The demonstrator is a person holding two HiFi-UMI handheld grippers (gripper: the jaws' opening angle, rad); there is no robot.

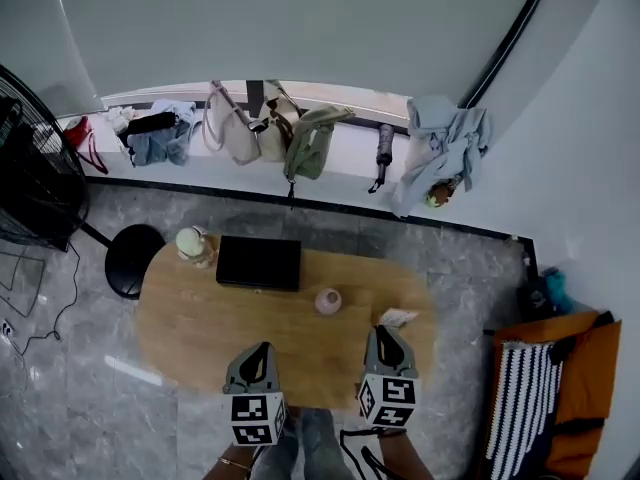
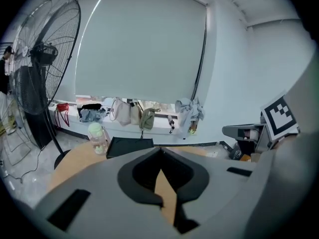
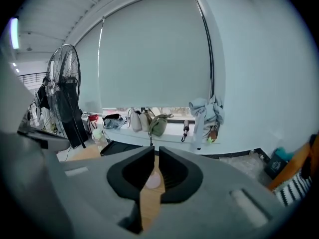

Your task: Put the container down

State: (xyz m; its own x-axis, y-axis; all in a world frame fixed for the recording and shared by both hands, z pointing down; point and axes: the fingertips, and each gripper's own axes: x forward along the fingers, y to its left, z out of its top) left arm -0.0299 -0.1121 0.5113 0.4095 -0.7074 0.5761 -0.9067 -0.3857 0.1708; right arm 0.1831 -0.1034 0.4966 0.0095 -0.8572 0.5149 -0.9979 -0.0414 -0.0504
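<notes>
A small pink container (image 1: 328, 301) stands on the oval wooden table (image 1: 200, 328), right of its middle, with nothing touching it. My right gripper (image 1: 383, 333) hovers over the table's near edge, to the container's right and closer to me. In the right gripper view its jaws (image 3: 155, 153) stand a narrow slit apart and hold nothing, and the container (image 3: 152, 180) shows beyond them through the gap. Over the near edge further left, my left gripper (image 1: 263, 350) has its tips touching (image 2: 159, 151) and is empty.
A black flat case (image 1: 258, 263) and a clear bottle (image 1: 195, 246) sit at the table's far side, and a white slip of paper (image 1: 398, 317) lies at its right. A standing fan (image 1: 30, 178) is at the left, bags (image 1: 260, 128) hang along the window ledge, and an orange seat (image 1: 560, 388) is at the right.
</notes>
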